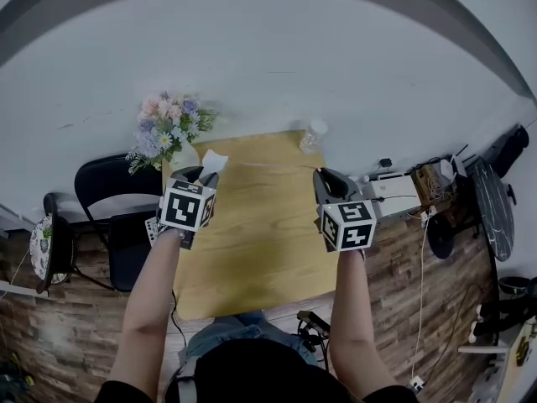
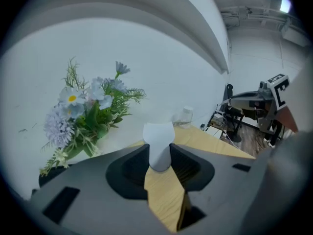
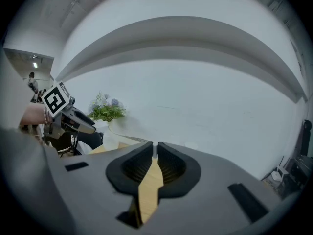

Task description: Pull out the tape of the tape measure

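Wooden bench set against a white wall. We find the left tool partly open, its jaws clamped on the white case of the tape measure, which sticks out past their tips. We find the right tool almost closed, pinching a thin strip at its tips. A fine line, apparently the tape, spans from the left tool to the right one. Flowers stand just beyond the left tool and a clear jar beyond the right.
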### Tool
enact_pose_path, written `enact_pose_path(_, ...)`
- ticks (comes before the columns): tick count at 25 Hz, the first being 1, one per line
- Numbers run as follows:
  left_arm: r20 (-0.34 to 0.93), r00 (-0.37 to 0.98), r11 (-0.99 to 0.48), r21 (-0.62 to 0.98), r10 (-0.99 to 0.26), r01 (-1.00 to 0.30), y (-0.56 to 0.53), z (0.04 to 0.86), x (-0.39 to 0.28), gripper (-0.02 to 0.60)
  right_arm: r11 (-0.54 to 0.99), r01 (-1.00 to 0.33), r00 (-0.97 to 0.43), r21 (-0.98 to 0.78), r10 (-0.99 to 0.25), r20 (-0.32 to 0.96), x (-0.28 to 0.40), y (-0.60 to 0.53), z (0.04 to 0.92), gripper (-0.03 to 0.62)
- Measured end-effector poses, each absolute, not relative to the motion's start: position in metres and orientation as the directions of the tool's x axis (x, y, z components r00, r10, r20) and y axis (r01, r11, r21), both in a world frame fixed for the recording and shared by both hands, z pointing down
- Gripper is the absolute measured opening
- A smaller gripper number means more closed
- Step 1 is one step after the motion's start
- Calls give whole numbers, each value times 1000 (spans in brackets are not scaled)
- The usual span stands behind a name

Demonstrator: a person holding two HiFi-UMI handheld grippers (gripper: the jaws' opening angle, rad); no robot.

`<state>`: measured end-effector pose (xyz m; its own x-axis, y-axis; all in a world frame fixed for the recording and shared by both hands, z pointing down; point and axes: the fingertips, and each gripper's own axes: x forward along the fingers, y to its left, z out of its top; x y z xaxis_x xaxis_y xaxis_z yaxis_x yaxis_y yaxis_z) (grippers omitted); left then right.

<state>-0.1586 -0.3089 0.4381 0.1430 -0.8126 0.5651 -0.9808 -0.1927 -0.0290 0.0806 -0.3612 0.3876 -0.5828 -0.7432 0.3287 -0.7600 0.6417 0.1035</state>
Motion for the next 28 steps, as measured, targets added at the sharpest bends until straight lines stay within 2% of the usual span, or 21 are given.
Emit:
enact_pose_path(12, 578, 59, -60, 17, -814, -998, -376, 504, -163, 140, 631, -765, -535, 128, -734, 417, 68, -437, 441, 44)
enact_pose_path(22, 594, 21, -14, 16, -804, -1000, -432, 550, -171, 140, 594, -801, -538, -70, -663, 520, 67, -487, 518, 44)
enact_pose_path(28, 627, -8, 26, 19, -779, -999, -452, 588, -175, 140, 597, -798, -517, -79, -612, 599, 60, -505, 571, 44)
